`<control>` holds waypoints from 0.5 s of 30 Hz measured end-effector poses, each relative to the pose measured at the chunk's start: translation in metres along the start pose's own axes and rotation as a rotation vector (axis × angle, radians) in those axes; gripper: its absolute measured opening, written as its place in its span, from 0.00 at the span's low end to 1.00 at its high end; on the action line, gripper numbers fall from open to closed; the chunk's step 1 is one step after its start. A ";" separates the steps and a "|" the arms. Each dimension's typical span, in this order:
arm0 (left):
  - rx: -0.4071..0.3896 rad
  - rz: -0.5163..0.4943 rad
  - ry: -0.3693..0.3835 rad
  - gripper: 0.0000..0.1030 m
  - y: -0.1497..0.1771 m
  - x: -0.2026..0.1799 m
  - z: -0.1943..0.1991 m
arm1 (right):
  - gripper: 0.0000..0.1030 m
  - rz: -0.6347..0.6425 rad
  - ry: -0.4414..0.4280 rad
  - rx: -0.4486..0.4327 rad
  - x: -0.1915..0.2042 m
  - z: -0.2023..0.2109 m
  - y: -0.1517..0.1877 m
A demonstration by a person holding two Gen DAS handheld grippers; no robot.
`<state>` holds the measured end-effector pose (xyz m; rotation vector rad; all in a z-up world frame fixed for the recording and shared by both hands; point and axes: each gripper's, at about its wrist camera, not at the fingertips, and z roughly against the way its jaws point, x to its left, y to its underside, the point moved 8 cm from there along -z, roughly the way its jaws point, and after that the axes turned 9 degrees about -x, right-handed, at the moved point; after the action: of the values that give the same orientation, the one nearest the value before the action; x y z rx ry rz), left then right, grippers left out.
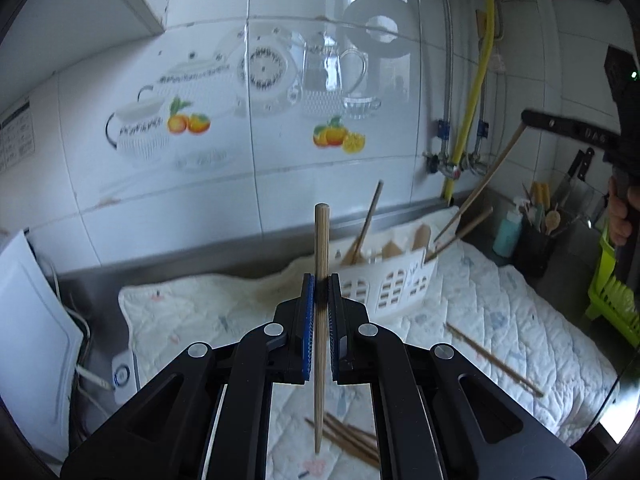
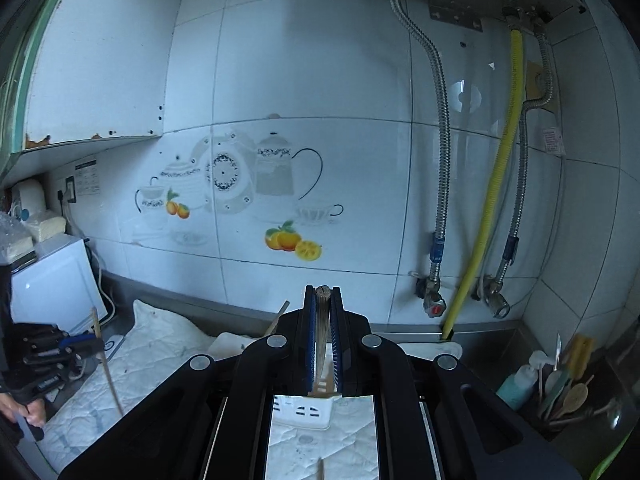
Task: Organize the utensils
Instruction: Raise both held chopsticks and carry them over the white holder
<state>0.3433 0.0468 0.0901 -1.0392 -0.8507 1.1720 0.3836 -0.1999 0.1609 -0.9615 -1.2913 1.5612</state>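
Observation:
My left gripper (image 1: 320, 282) is shut on a wooden chopstick (image 1: 321, 236) that stands nearly upright between its blue pads, above a white quilted mat (image 1: 192, 312). Behind it sits a white slotted basket (image 1: 394, 280) holding chopsticks and a wooden spoon. At the upper right of the left wrist view, my right gripper (image 1: 526, 114) grips a slanted chopstick (image 1: 484, 184) whose lower end is over the basket. In the right wrist view the right gripper (image 2: 323, 291) is shut on that chopstick (image 2: 322, 320), with the basket (image 2: 304, 412) below. The left gripper (image 2: 95, 342) shows at the left.
Loose chopsticks lie on the mat at the right (image 1: 494, 360) and near the front (image 1: 352, 438). A black utensil pot (image 1: 534, 246) with wooden spoons, a teal soap bottle (image 1: 507, 232) and a green rack (image 1: 612, 296) stand at the right. A white appliance (image 1: 32, 320) is at the left.

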 end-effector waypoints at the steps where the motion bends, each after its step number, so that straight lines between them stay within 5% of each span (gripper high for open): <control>1: -0.013 -0.003 0.002 0.05 -0.009 -0.001 -0.002 | 0.07 0.003 0.004 0.012 -0.001 -0.007 0.002; 10: -0.168 -0.030 -0.002 0.05 -0.108 -0.015 -0.022 | 0.07 -0.005 0.004 0.127 -0.003 -0.054 0.047; 15: -0.164 -0.027 0.012 0.05 -0.121 -0.025 -0.042 | 0.07 -0.004 0.005 0.161 -0.007 -0.065 0.065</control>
<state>0.4144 0.0065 0.1914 -1.1635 -0.9605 1.0862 0.4375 -0.1915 0.0866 -0.8601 -1.1442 1.6319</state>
